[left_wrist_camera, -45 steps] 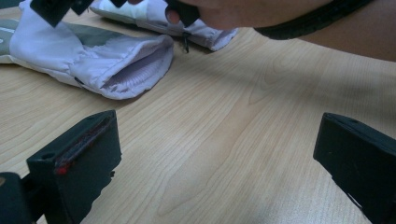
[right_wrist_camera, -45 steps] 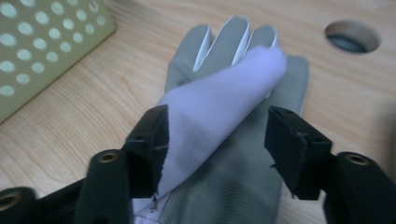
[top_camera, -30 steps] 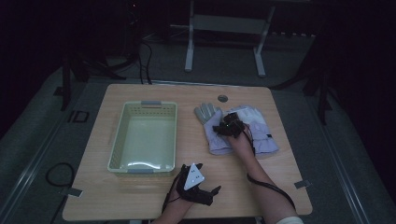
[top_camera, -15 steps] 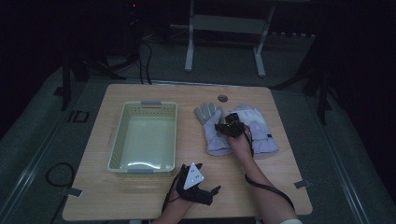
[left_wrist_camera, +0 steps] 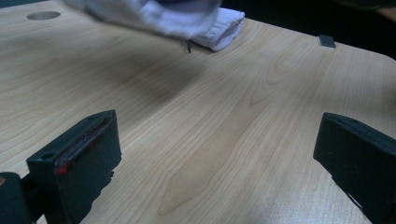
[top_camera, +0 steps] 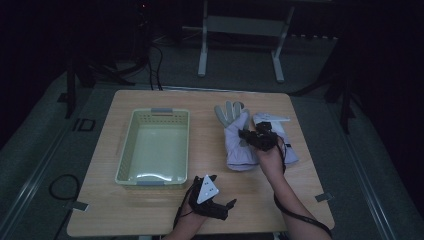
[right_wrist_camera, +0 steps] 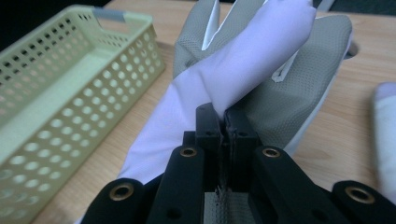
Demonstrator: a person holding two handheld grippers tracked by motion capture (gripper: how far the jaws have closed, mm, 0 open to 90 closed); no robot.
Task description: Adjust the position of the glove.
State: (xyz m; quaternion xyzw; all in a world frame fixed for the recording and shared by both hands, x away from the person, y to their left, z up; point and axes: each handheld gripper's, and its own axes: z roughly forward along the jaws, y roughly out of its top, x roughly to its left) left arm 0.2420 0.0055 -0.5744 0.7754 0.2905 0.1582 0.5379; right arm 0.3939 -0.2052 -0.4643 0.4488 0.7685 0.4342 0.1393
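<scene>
A white work glove (top_camera: pixel 235 147) with a grey palm lies right of the table's middle, and part of it is pulled up off the wood. My right gripper (top_camera: pixel 246 135) is shut on a fold of its white fabric (right_wrist_camera: pixel 252 60), which is pinched between the pads of the right gripper (right_wrist_camera: pixel 224 122). A second white glove (top_camera: pixel 289 150) lies just to the right under my hand. Near the front edge my left gripper (top_camera: pixel 222 191) rests open; in the left gripper view its jaws (left_wrist_camera: pixel 219 149) stand wide apart over bare wood, with the glove's cuff (left_wrist_camera: pixel 219 32) beyond them.
A pale green perforated basket (top_camera: pixel 152 113) with nothing in it stands on the left half of the table (top_camera: pixel 125 220); its wall (right_wrist_camera: pixel 70 60) is close to the left of the held glove. A small round hole (left_wrist_camera: pixel 43 15) is in the tabletop at the back.
My right gripper has risen and shifted slightly with the glove's fabric pinched in it, lifting part of the glove. The left gripper has stayed still.
</scene>
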